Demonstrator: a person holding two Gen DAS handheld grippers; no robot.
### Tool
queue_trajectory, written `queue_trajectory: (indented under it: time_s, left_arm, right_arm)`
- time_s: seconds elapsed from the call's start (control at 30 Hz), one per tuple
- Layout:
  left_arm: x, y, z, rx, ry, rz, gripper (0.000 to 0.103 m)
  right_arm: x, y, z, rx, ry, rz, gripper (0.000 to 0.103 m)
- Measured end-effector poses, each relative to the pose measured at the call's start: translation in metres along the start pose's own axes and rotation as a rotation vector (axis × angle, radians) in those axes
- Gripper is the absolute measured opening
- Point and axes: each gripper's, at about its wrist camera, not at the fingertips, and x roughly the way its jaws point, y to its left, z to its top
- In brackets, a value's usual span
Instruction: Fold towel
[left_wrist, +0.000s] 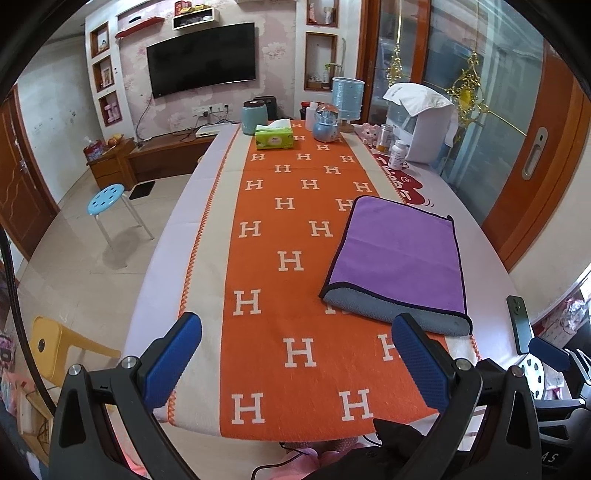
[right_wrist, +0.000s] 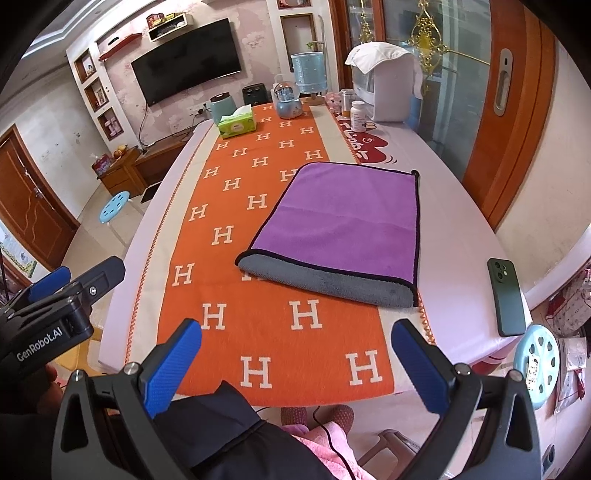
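Observation:
A purple towel with a grey underside and black trim lies folded over on the orange H-patterned table runner, right of the table's middle. It also shows in the right wrist view. My left gripper is open and empty, held above the table's near edge, short of the towel's grey near fold. My right gripper is open and empty, also near the front edge and apart from the towel. The left gripper's body shows at the left of the right wrist view.
A dark green phone lies on the table right of the towel. A tissue box, jars, bottles and a white appliance stand at the far end. Blue stools and a yellow chair stand beside the table.

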Motion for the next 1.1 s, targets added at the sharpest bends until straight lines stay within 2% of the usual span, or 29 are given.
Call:
queue_trajectory:
  time_s: [0.4,0.87,1.1]
  left_arm:
    - [0.016,-0.001,0.011,0.102,-0.003,-0.071,0.102]
    - [0.041,-0.015,0.012,0.188,0.078,-0.137,0.102]
    - [0.058,-0.029,0.017,0.246,0.112,-0.183,0.102]
  right_arm:
    - [0.008,0.014,-0.008,0.061,-0.051,-0.056,0.102]
    - [0.015,-0.012,-0.015,0.185,-0.046,-0.059,0.101]
    - [0.026,-0.032,-0.01,0.193,-0.046,-0.084,0.096]
